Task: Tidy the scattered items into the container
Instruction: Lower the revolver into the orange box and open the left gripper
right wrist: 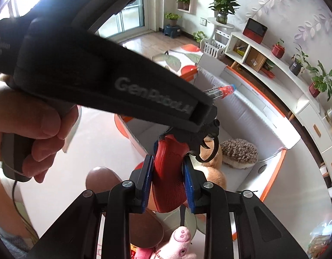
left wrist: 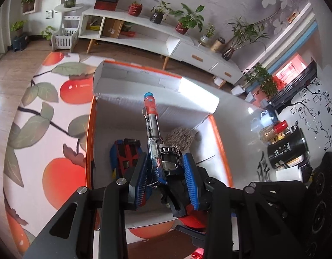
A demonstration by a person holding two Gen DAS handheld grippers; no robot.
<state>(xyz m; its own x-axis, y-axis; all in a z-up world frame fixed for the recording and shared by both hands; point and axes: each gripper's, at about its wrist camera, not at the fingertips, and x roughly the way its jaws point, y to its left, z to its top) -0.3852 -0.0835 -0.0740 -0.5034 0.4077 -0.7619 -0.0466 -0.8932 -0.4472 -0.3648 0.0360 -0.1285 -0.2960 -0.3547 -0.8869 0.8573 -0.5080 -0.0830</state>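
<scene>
Both grippers are on the toy revolver at once: the left gripper has its jaws clamped around the cylinder and frame, the right gripper has its jaws clamped on the red grip. The gun hangs above the open orange-edged box, barrel pointing at its far wall. Down inside lie a blue-and-red toy car and a brown hedgehog plush.

Potted plants are standing on a white cabinet; a fruit-print rug is covering the wooden floor.
</scene>
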